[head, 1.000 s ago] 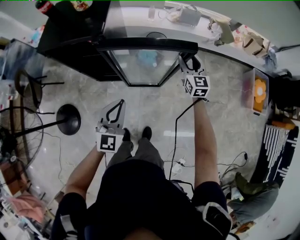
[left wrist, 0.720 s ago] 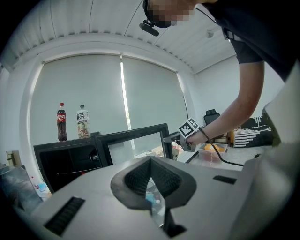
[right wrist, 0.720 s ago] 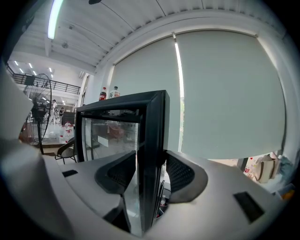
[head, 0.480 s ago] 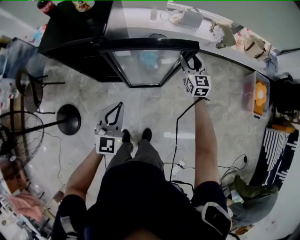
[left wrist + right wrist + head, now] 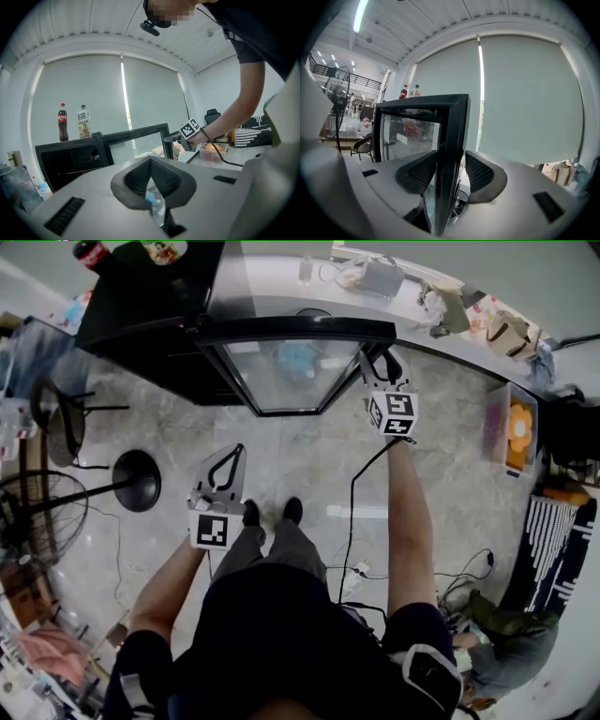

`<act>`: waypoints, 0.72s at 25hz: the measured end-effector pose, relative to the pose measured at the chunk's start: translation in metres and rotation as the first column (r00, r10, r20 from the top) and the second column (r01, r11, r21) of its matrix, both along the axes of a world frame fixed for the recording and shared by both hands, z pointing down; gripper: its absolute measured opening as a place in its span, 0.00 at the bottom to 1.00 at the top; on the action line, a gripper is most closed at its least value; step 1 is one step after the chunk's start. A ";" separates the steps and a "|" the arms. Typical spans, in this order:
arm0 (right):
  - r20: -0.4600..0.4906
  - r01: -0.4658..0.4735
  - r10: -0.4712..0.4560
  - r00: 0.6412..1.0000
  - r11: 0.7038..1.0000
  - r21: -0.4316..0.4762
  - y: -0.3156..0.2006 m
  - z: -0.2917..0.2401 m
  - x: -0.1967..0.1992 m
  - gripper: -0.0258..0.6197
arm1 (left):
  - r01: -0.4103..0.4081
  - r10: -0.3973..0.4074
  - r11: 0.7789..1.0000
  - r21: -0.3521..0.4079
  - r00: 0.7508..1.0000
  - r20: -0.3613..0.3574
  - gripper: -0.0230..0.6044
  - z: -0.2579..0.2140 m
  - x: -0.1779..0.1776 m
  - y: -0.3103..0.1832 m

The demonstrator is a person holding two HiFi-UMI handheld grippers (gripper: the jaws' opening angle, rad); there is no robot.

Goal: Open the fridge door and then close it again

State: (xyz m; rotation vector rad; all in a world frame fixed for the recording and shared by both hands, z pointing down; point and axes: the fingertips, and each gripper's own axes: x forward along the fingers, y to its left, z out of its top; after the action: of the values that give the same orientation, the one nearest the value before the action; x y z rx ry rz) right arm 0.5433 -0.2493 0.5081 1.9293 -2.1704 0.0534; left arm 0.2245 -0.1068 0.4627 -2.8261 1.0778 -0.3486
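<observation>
The left arm was bent at lower left, its left tool fully closed and empty. The right arm reached straight up the frame. Its right tool clamped the edge of the open fridge door at top centre, its tips partly hidden there.

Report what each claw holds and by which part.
The right claw grips the fridge door by its free edge, the frame between its jaws. The left claw is shut, empty.

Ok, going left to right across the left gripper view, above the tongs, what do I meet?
Cola bottle → tea bottle → glass fridge door, standing open → marker cube → clear box of orange things.
</observation>
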 end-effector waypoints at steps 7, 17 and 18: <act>0.003 -0.041 0.041 0.999 0.999 0.011 0.012 -0.005 0.005 0.37 | -0.002 0.002 1.000 0.000 1.000 0.006 0.07 -0.002 -0.001 0.001; 0.003 -0.036 0.035 0.999 0.998 0.053 0.058 -0.037 -0.026 0.29 | -0.009 0.009 1.000 0.013 1.000 -0.006 0.07 -0.009 -0.003 -0.001; 0.010 -0.031 0.031 0.999 0.998 0.061 0.063 -0.042 -0.031 0.28 | -0.008 0.008 1.000 0.013 1.000 -0.011 0.07 -0.010 -0.003 -0.001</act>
State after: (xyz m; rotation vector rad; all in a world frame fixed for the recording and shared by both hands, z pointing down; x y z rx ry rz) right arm 0.5119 -0.1862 0.4666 1.9993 -2.1724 0.0018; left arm 0.2213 -0.1073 0.4524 -2.8240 1.0664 -0.3242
